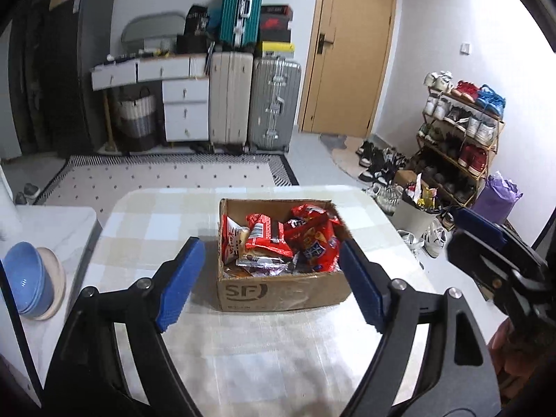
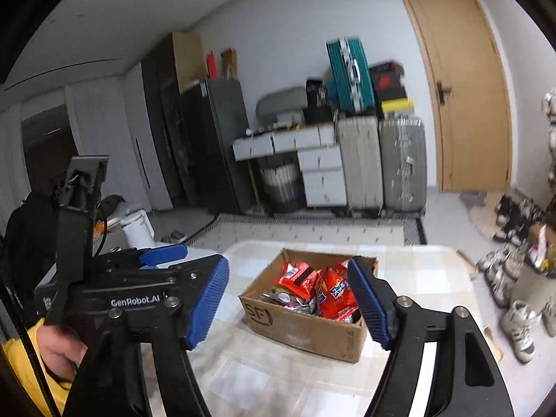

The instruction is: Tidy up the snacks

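A brown cardboard box (image 1: 278, 290) marked SF stands on the checked table (image 1: 156, 226), filled with several snack packets (image 1: 305, 236), mostly red, with some silver wrappers. My left gripper (image 1: 272, 281) hangs open above the near table, its blue pads wide apart, nothing between them. In the right wrist view the same box (image 2: 305, 330) and its snack packets (image 2: 323, 288) lie ahead; my right gripper (image 2: 292, 305) is open and empty. The right gripper (image 1: 486, 239) shows at the left view's right edge; the left gripper (image 2: 166, 257) shows at the left of the right wrist view.
Blue and beige bowls (image 1: 31, 278) are stacked on a white side surface at the left. Past the table lie a patterned rug (image 1: 166, 177), suitcases (image 1: 253, 100), white drawers (image 1: 184, 107), a wooden door (image 1: 351, 48), a shoe rack (image 1: 458, 132) and a white bin (image 1: 413, 212).
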Motion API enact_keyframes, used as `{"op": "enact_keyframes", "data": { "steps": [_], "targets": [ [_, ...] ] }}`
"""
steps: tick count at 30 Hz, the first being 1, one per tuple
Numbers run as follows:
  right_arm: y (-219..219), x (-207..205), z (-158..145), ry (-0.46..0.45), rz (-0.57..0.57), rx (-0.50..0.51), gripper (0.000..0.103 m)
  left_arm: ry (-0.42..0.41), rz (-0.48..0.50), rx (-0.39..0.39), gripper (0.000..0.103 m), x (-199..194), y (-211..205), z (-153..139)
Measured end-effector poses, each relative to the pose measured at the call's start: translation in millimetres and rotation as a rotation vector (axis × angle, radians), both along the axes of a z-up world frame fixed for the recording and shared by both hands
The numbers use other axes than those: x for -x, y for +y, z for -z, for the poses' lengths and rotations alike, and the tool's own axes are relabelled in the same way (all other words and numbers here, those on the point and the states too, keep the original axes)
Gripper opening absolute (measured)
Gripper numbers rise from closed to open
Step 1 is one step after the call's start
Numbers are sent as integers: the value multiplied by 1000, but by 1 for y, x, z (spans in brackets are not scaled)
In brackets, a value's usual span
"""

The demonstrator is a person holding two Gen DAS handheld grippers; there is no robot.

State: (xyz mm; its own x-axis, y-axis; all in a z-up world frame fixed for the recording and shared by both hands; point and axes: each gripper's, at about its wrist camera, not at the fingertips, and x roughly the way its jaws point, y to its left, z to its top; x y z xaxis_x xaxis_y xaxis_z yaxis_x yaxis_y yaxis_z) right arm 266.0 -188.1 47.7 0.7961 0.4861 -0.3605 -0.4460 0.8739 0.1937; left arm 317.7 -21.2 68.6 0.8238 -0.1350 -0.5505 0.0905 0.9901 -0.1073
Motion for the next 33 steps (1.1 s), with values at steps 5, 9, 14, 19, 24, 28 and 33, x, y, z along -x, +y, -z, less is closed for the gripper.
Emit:
{"op": "enact_keyframes", "data": {
  "steps": [5,9,14,19,24,28,33],
  "targets": [
    [-12,62,-12,-110,39,-18,96,-106,-15,-21,84,66,4,-20],
    [-18,98,-12,-144,34,-51,99,-161,-46,-83,103,106,5,-23],
    [-19,128,-3,-196,78,-14,101,-171,-78,-48,103,146,20,-18],
    [-30,140,10,-170,103,-33,102,-181,-126,-5,103,181,36,-10],
    [-34,136,22,-97,95,-65,102,-202,-159,-59,103,197,37,-1],
    [-37,135,25,-75,84,-102,102,-170,-143,-30,103,200,36,4],
    [-31,133,26,-71,78,-89,102,-148,-140,-14,103,201,36,10]
  ]
}}
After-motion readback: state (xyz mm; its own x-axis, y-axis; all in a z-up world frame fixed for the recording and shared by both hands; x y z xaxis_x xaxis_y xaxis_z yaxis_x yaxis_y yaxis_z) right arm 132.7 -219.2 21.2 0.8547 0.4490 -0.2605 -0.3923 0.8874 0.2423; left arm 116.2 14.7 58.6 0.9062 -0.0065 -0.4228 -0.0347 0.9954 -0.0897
